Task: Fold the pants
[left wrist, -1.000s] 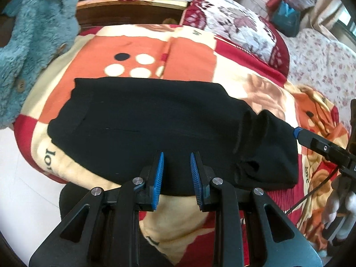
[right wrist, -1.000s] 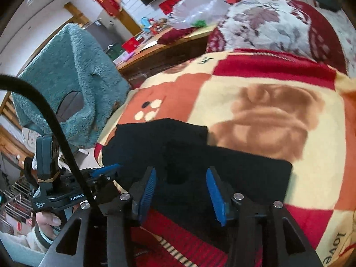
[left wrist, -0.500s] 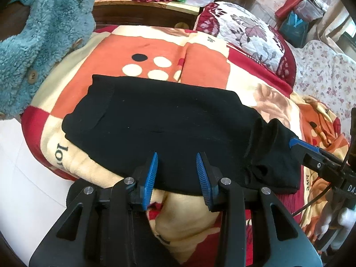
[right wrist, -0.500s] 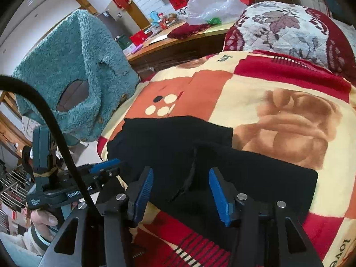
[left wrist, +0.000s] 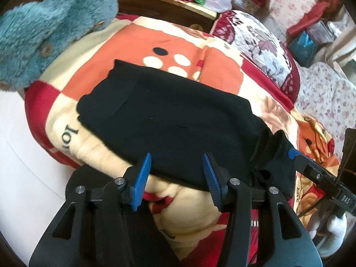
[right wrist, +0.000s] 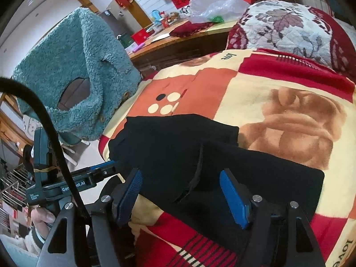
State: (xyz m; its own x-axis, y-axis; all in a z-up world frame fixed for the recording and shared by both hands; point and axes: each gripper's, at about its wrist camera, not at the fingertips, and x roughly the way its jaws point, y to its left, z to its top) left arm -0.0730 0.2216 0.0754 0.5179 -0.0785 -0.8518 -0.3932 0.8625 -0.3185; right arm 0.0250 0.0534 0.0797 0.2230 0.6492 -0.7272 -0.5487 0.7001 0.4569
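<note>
Black knit pants (left wrist: pixel 169 120), folded into a long band, lie flat across a fleece blanket (left wrist: pixel 187 51) patterned in orange, red and cream blocks, near its front edge. At one end the fabric is doubled over into a thicker bunched fold (right wrist: pixel 198 169).

Left gripper (left wrist: pixel 176 173): black frame, blue ribbed pads, jaws have just been opening and now stand spread just over the near hem of the pants; nothing is pinched between them.

Right gripper (right wrist: pixel 181 193): jaws have likewise just been opening and stand wide apart above the bunched end; the pads are clear of the cloth.

A teal fluffy buttoned jacket (right wrist: pixel 75 71) hangs beside the blanket. A floral quilted cushion with dark red border (right wrist: pixel 289 29) sits behind it
</note>
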